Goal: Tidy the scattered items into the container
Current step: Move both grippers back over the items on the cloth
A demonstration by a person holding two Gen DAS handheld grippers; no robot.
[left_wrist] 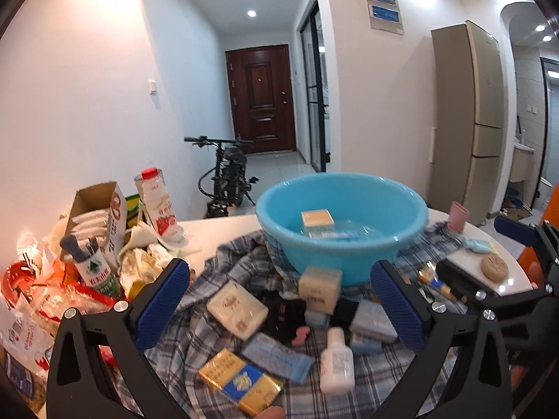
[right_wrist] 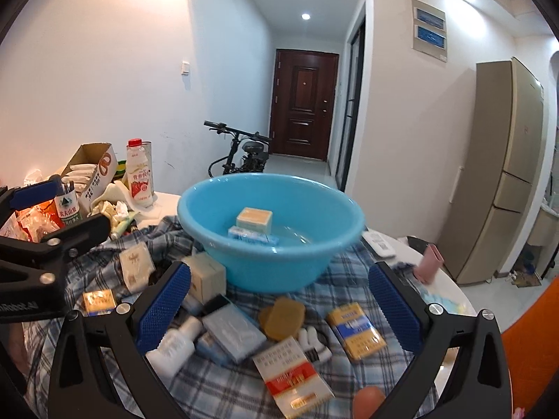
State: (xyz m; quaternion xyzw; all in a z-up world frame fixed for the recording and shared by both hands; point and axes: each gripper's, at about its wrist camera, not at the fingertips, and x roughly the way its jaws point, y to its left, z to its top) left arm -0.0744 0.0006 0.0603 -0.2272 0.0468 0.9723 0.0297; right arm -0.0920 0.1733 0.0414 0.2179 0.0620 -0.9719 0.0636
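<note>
White walls, a dark wooden door [left_wrist: 260, 97], a beige fridge [left_wrist: 468, 122], ceiling spotlights.

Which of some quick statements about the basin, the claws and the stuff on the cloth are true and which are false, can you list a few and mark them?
1. The blue basin already holds a small beige box. True.
2. The left claw is shut on the white bottle. False: its jaws stand wide open and the bottle lies on the plaid cloth.
3. The right claw is open and holds nothing. True.
4. The basin is turned upside down. False: it sits upright on the cloth, mouth up.
5. A pink cup stands to the right of the basin. True.
6. The milk bottle has a green cap. False: the cap is red.
</note>
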